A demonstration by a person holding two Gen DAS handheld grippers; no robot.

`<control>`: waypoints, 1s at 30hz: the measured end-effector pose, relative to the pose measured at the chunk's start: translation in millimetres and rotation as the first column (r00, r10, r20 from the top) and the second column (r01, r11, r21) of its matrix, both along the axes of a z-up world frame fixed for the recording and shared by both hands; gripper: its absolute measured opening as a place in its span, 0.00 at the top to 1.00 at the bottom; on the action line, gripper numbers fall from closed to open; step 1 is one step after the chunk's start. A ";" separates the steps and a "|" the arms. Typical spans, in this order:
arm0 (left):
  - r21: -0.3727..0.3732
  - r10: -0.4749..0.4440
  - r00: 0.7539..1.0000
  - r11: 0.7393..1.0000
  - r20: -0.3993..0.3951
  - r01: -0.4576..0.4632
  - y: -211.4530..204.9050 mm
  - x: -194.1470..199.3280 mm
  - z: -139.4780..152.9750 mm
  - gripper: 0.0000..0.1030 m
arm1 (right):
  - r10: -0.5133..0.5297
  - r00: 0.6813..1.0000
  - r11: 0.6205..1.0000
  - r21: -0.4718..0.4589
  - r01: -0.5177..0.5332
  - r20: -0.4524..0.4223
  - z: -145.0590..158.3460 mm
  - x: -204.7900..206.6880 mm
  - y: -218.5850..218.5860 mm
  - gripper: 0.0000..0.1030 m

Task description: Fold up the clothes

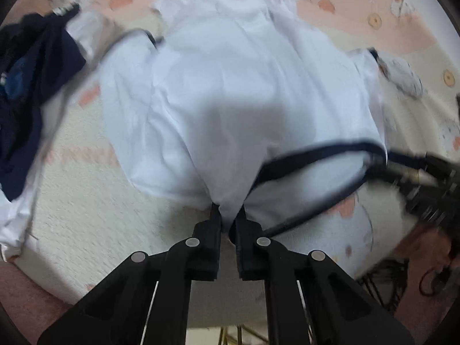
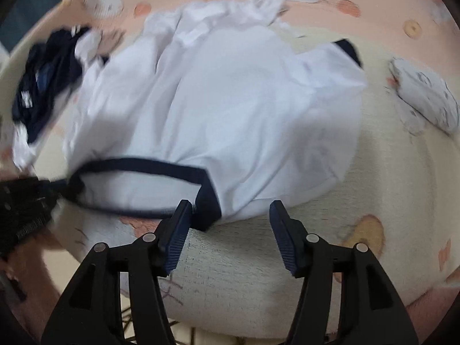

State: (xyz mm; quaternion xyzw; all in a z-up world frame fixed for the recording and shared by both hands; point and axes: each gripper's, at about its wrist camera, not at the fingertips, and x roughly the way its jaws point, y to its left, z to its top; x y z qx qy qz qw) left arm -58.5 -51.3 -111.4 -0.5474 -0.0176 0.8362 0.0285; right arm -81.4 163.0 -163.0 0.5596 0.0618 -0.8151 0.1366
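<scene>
- Evidently the left gripper (image 1: 228, 218) is pinching the near edge of the white shirt (image 1: 230, 100), probably to lift or drag it for a fold.
- Its partner, the right gripper (image 2: 230, 224), is spread wide at the shirt's dark collar (image 2: 207, 207), clasping nothing.
- The shirt lies spread on the patterned blanket (image 2: 373, 187); a dark garment (image 1: 26, 80) is bunched at its left.
- No containers are in view.
</scene>
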 end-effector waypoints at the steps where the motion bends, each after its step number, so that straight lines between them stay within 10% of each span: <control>1: -0.012 0.000 0.999 1.000 -0.052 -0.001 0.2 0.2 12.3 0.92 | 0.014 1.000 0.999 0.038 -0.014 -0.006 -3.7 0.5 -5.5 0.45; 5: -0.061 -0.049 0.986 0.997 -0.157 0.040 7.8 16.0 52.0 0.92 | 0.025 0.999 0.998 0.056 -0.023 -0.038 4.4 1.4 -10.4 0.81; 9: -0.101 -0.098 0.995 0.990 -0.016 0.096 16.6 29.5 21.5 0.92 | 0.019 1.000 0.999 0.047 -0.019 0.001 8.5 3.2 -3.1 0.93; 13: -0.015 -0.064 0.981 0.998 0.181 0.068 19.2 14.9 -21.8 0.88 | 0.022 0.997 0.999 0.028 -0.024 0.072 7.3 5.5 2.8 0.93; 24: 0.368 0.077 0.997 0.928 -0.023 -0.063 -40.3 8.6 27.6 0.79 | -0.050 0.998 0.979 -0.194 0.056 0.033 40.4 -16.5 25.3 0.66; 30: 0.235 0.028 0.993 0.970 0.114 -0.054 -3.8 -4.5 -19.4 0.79 | -0.094 0.996 0.991 -0.095 0.094 0.006 24.4 -20.5 27.3 0.64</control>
